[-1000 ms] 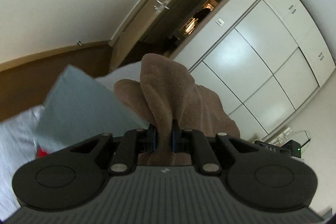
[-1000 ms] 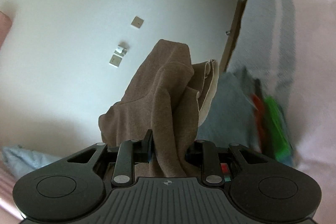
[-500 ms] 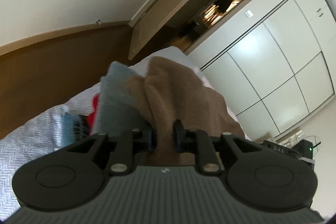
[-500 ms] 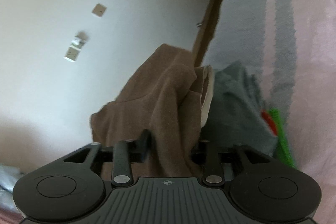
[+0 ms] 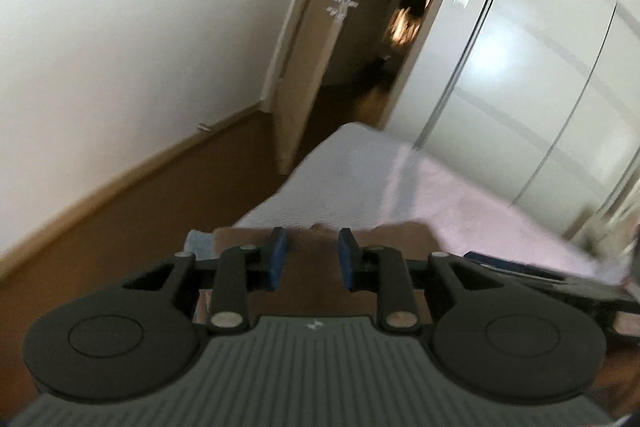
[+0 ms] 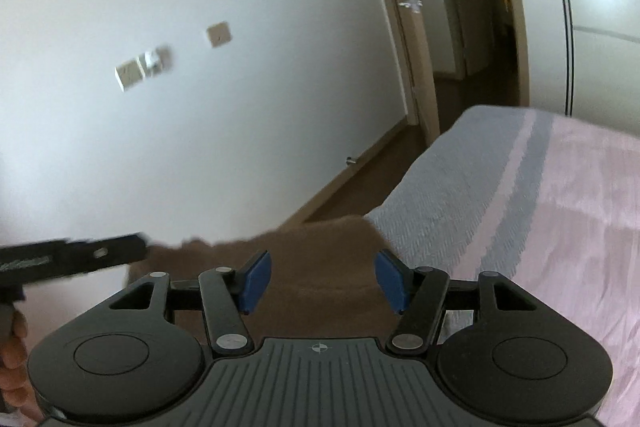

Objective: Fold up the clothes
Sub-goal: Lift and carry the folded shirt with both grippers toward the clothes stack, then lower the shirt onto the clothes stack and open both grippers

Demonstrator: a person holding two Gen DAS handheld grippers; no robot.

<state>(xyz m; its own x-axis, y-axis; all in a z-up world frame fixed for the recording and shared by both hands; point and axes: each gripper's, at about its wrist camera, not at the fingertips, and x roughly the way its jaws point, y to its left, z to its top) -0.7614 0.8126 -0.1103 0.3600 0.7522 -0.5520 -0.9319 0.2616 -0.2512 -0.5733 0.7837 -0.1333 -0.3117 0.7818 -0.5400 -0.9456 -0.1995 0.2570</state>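
Left wrist: brown garment (image 5: 310, 291), no legible writing.

walls (image 6: 200, 147) white | door (image 5: 320, 39) open (dark hall) | wardrobe (image 5: 520, 67) white

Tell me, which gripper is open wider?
The right gripper: its blue pads stand far apart above the brown garment. The left gripper shows a narrower gap.

I see the bed (image 6: 560, 227), covered in a pink-and-grey blanket (image 6: 460, 203); a brown garment (image 6: 320, 267) lies flat on it.
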